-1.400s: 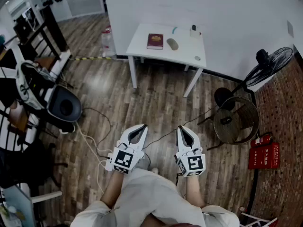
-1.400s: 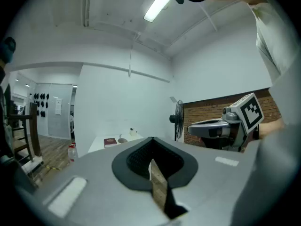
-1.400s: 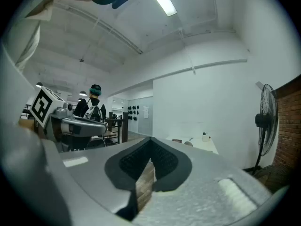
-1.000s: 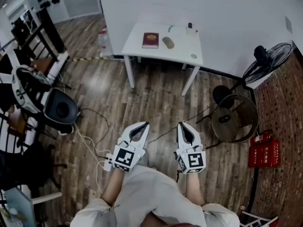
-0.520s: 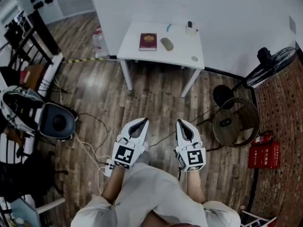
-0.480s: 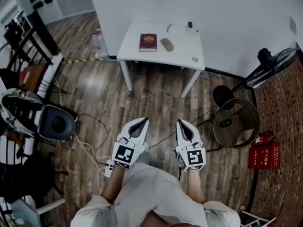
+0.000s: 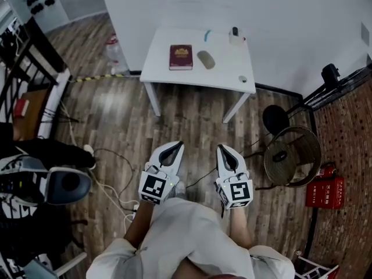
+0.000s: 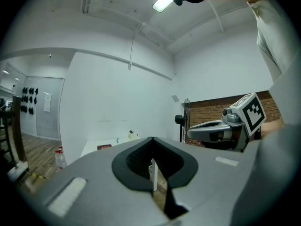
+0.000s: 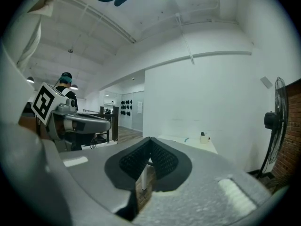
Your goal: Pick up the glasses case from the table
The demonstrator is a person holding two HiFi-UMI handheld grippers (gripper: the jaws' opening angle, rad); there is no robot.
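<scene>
The worktop point(image 7: 174, 74) stands against the wall point(image 7: 174, 4), well ahead of the left hand-held gripper point(image 7: 176, 145) and the right hand-held gripper point(image 7: 221, 149), which are side by side. On it the book point(image 7: 181, 57) lies just left of the glasses case point(image 7: 205, 59), with a bottle point(image 7: 235, 35) behind. A fan point(image 7: 332, 74) stands to the right.

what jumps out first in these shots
The left gripper and right gripper are side by side low in the head view, both shut and empty, over the wood floor. Beyond them, against the wall, a white table bears a red book with the grey glasses case just to its right.
</scene>
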